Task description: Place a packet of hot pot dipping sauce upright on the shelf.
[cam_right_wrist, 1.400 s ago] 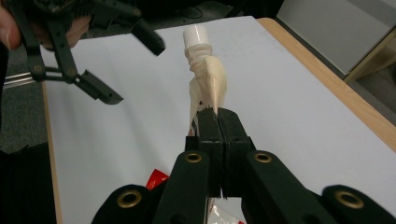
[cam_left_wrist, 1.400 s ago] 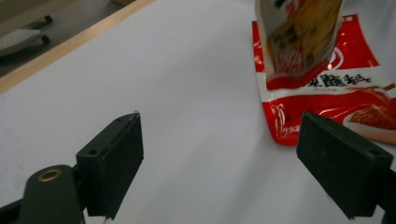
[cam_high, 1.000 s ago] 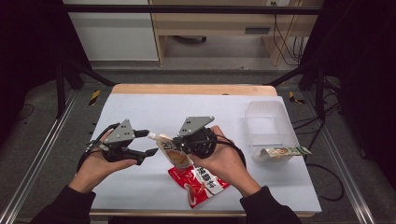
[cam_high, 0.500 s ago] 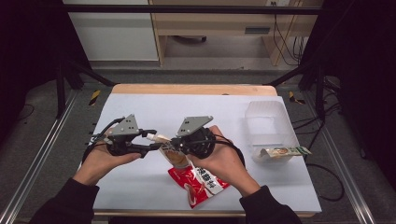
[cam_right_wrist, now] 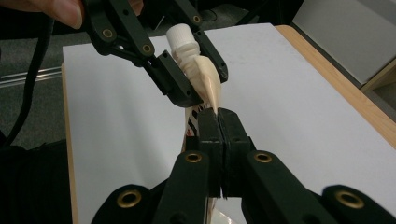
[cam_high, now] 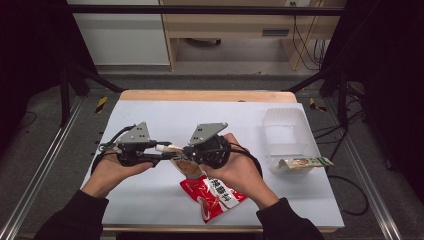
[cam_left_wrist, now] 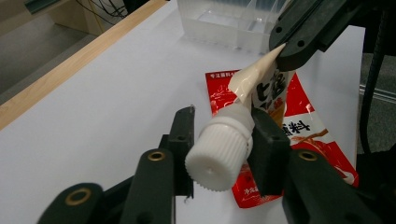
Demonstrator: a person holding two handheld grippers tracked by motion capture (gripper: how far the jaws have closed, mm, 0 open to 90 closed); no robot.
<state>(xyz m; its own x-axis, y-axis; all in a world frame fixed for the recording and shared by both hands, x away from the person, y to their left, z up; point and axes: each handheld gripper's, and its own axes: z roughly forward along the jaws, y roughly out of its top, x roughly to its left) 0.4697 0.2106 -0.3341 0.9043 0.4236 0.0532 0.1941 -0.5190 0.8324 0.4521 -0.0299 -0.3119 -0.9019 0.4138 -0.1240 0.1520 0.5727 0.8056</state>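
Observation:
A cream spout pouch (cam_high: 186,166) with a white screw cap (cam_left_wrist: 219,154) hangs above the table between both grippers. My right gripper (cam_right_wrist: 218,116) is shut on the pouch's top edge just below the spout. My left gripper (cam_left_wrist: 223,120) comes in from the left, and its jaws have just been closing on the cap, with both pads against its sides. In the high view the left gripper (cam_high: 167,152) and right gripper (cam_high: 182,155) meet near the table's middle. A red snack packet (cam_high: 212,197) lies flat beneath the pouch.
A clear plastic container (cam_high: 287,132) stands at the right of the white table (cam_high: 200,117). A small printed packet (cam_high: 302,163) lies at its near end. Metal rails run along both sides of the table.
My left gripper has moved right toward the pouch and its jaws have come around the cap. The right gripper has kept still with the pouch.

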